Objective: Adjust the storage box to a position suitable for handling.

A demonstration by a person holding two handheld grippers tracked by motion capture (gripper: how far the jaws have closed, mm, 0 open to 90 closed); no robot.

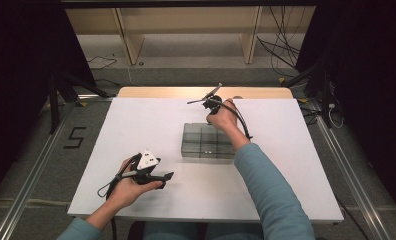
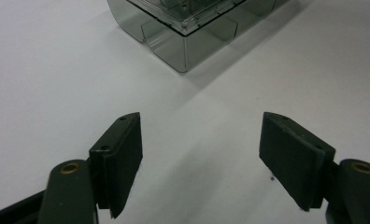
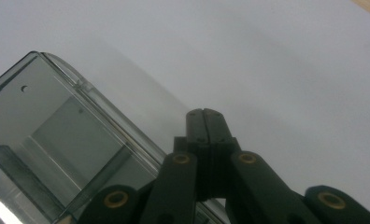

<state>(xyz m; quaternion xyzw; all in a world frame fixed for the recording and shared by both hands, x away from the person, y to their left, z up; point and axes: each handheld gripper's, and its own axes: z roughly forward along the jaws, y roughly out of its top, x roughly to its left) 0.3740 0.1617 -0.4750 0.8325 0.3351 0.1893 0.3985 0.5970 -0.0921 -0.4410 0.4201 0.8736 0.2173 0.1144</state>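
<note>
The left gripper (image 1: 158, 176) is resting near the table's (image 1: 136, 120) near-left edge, its jaws standing wide apart with nothing between them. The right gripper (image 3: 205, 122) is hovering at the far edge of the clear compartment box (image 1: 207, 141), which is sitting mid-table; its jaws are pressing flat together, gripping nothing.
</note>
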